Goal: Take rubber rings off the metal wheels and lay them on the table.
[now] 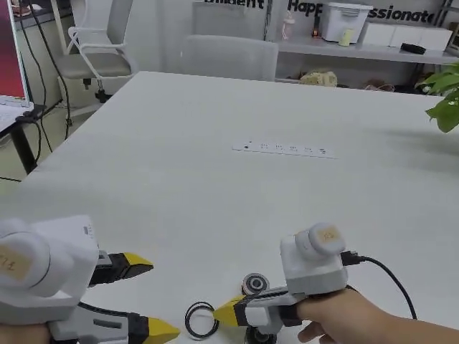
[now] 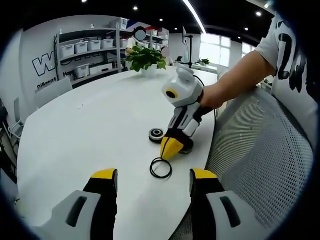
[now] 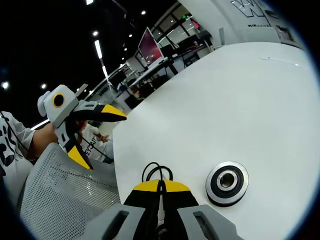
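Black rubber rings [image 1: 201, 319] lie looped on the white table [image 1: 215, 179] near its front edge. My right gripper [image 1: 224, 310] is shut, its yellow tips at the edge of the rings [image 3: 157, 172]; whether it pinches one I cannot tell. A metal wheel [image 1: 254, 283] with a black rubber ring around it lies flat just beyond that gripper, right of the jaws in the right gripper view [image 3: 227, 182]. A second wheel [image 2: 188, 146] sits partly hidden under the right gripper [image 2: 170, 149]. My left gripper [image 1: 148, 297] hangs open to the left, pointing at the rings [image 2: 161, 168].
A power strip [image 1: 285, 149] is set into the table's middle. Grey chairs [image 1: 229, 57] stand at the far side, and a mesh chair back [image 2: 250, 150] is close behind the near edge. A green plant [image 1: 446, 93] stands at the right edge.
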{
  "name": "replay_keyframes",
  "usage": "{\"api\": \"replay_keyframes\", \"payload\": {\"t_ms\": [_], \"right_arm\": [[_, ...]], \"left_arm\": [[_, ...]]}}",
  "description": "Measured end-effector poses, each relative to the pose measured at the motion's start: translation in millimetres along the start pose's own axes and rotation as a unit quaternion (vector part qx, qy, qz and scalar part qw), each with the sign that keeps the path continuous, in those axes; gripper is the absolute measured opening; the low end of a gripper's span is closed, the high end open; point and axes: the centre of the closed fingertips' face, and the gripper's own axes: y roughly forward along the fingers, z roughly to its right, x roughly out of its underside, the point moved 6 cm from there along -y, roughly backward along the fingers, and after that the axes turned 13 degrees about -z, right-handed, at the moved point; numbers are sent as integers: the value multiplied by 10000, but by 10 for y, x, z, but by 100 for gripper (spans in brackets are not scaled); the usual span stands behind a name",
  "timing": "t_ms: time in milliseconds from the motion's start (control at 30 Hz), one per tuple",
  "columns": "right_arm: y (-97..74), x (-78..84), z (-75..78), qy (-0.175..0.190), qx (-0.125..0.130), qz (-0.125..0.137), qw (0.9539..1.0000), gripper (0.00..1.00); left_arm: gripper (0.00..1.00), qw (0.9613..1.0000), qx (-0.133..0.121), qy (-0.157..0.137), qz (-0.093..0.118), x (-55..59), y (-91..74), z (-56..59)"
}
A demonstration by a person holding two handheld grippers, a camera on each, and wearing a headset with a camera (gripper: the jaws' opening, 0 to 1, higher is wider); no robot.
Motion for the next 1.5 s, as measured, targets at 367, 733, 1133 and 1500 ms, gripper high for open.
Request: {"api": "replay_keyframes", "payload": {"t_ms": [367, 733, 1133, 1500], "right_arm": [[-10, 7, 31, 109, 40, 10, 9999, 0], [-13, 7, 32, 86, 125, -6, 9999, 0], [-125, -79, -9, 21, 76, 234, 9997, 8], [-398, -141, 48, -172, 270, 473, 9984, 13]], "left_arm": [[55, 10000, 33, 10, -52, 8, 28, -4], [55, 10000, 33, 18, -86, 15, 14, 11], [55, 9999, 62, 42, -99, -7, 21, -6], [55, 9998, 85, 150, -54, -133, 46, -35]]}}
